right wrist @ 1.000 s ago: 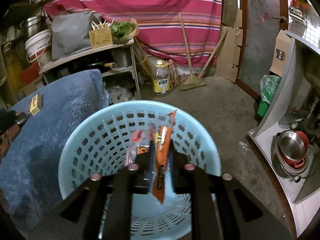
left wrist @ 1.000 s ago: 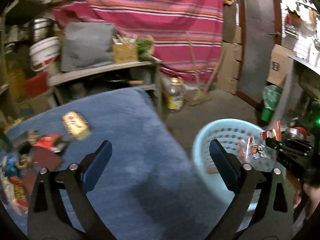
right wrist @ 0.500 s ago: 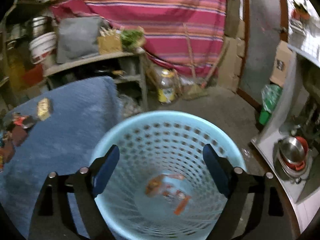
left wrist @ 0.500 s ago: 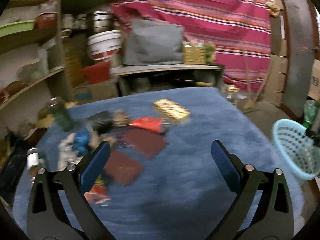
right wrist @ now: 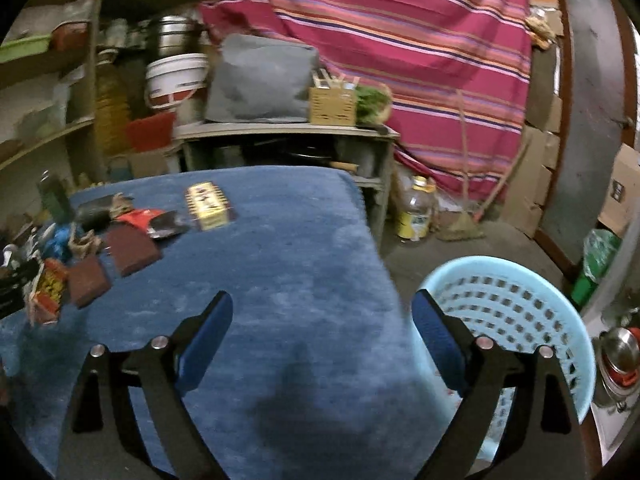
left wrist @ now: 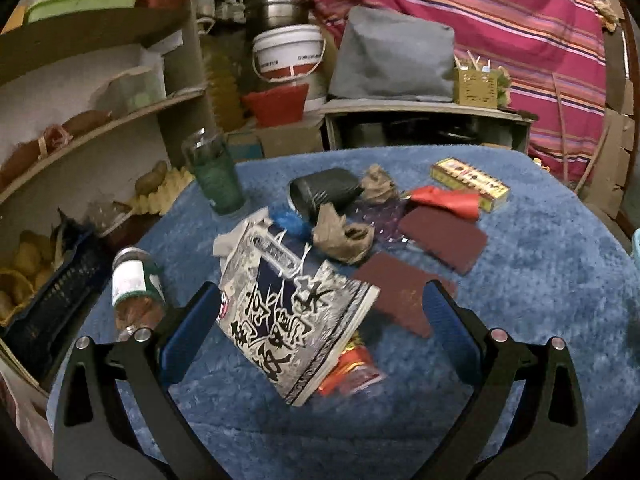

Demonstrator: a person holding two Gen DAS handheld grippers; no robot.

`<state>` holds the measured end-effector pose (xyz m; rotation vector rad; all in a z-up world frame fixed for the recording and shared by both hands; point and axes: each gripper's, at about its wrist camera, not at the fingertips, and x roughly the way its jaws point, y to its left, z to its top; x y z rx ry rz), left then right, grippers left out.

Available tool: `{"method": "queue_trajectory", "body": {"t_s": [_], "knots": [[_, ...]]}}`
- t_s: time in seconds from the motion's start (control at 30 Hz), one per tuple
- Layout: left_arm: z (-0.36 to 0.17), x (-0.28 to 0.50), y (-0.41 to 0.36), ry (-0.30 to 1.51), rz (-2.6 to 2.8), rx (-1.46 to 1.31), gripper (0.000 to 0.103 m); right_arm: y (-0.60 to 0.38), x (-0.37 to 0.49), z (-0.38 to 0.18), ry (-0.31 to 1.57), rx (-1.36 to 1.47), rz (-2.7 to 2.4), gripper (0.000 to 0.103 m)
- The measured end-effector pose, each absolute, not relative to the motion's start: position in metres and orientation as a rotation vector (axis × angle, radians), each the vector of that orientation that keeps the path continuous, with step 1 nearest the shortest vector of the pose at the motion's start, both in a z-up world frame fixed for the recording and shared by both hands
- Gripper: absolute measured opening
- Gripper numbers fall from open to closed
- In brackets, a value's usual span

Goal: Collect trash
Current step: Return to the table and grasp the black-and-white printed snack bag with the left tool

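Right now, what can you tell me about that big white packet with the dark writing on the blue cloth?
The white packet is a crinkled, glossy-looking wrapper, printed with bold dark blue and black characters. Its far end looks torn open. It lies flat and askew on the blue cloth, partly covering a red wrapper. It sits between the open left gripper fingers, apparently untouched.

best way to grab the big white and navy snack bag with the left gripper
Take the snack bag across its wide lower body, coming straight down over it. It lies flat and diagonal on the blue cloth, already centred between the open left gripper, whose span just clears its width, so a slight roll should square the pads.
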<state>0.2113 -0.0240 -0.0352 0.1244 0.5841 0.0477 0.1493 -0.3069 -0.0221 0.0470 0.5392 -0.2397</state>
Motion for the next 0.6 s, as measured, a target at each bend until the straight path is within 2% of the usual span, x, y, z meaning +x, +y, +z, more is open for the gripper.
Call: {"method": "queue_trajectory", "body": {"t_s": [0.4, 0.53, 0.6], "knots": [[-0.056, 0.235, -0.005, 0.676, 0.067, 0.045, 0.097, -0.289, 0.154, -0.041, 0.575, 0.063, -0.198, 0.089], [-0.053, 0.237, 0.001, 0.669, 0.065, 0.032, 0.086, -0.288, 0.155, -0.046, 0.582, 0.075, -0.197, 0.089], [-0.050, 0.235, 0.006, 0.664, 0.076, 0.035, 0.085, -0.288, 0.156, -0.047, 0.586, 0.080, -0.195, 0.089]]}}
